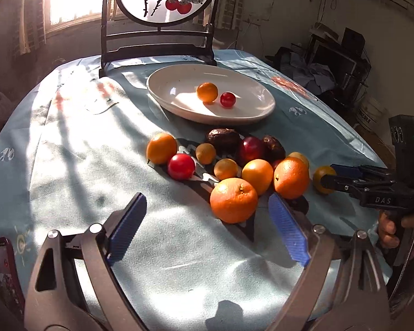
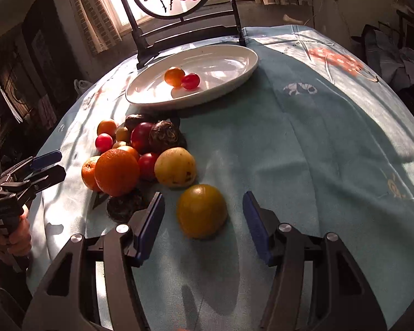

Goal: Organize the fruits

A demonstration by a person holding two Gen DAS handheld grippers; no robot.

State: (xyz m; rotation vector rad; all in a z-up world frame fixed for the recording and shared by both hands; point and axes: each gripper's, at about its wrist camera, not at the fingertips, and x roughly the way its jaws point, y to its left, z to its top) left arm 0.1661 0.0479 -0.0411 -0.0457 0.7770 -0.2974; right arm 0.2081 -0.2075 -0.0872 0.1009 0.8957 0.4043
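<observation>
A loose pile of fruit lies on the blue tablecloth: oranges, small red and yellow fruits, dark brown ones. My left gripper stands wide open with a big orange just off its right fingertip, untouched. My right gripper is open around a yellow-green citrus, with a gap on each side. The white oval plate behind the pile holds a small orange and a red fruit. Each wrist view shows the other gripper: the right gripper and the left gripper.
A dark wooden stand with a round painted panel rises behind the plate. A phone lies at the table's near left edge. A hand holds the right gripper's handle. Dark furniture and clutter stand beyond the table's right edge.
</observation>
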